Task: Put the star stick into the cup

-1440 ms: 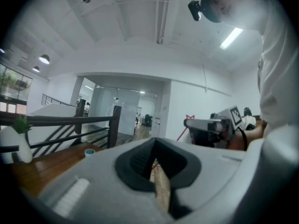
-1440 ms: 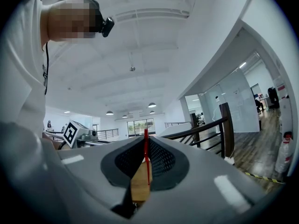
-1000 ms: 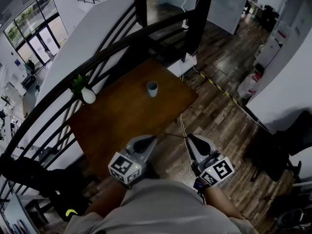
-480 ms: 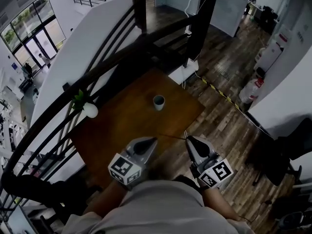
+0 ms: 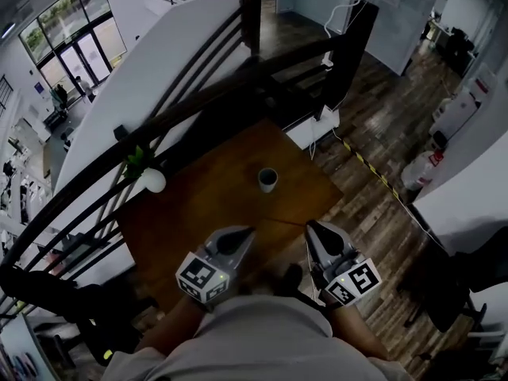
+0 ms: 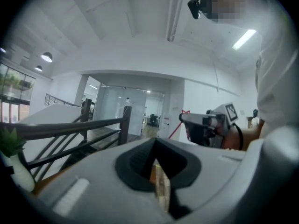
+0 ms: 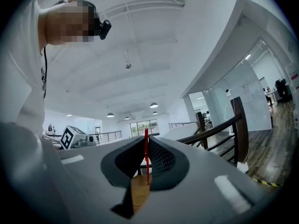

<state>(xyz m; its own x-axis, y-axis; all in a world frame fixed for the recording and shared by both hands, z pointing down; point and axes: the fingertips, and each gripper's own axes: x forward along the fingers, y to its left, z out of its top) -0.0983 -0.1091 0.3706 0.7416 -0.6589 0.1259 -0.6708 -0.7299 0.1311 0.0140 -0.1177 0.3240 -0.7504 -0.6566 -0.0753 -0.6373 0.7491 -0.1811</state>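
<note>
Right gripper point(image 7: 145, 138) is clamped on the red star stick point(image 7: 146, 167); left gripper point(image 6: 155, 140) is closed, empty. Cup point(image 5: 268, 179) stands upright on the tabletop point(image 5: 208, 206) ahead.

head view dim, seemingly soft | gripper views bright | fisheye-warped edges

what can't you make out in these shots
- Inside the cup: head view, too small and dark; absent from both gripper views.
- Star on the stick: head view, too thin; right gripper view, only a red shaft between the right gripper fingers; left gripper view, a tiny red outline.
- The table near corner: head view, behind the left gripper.
</note>
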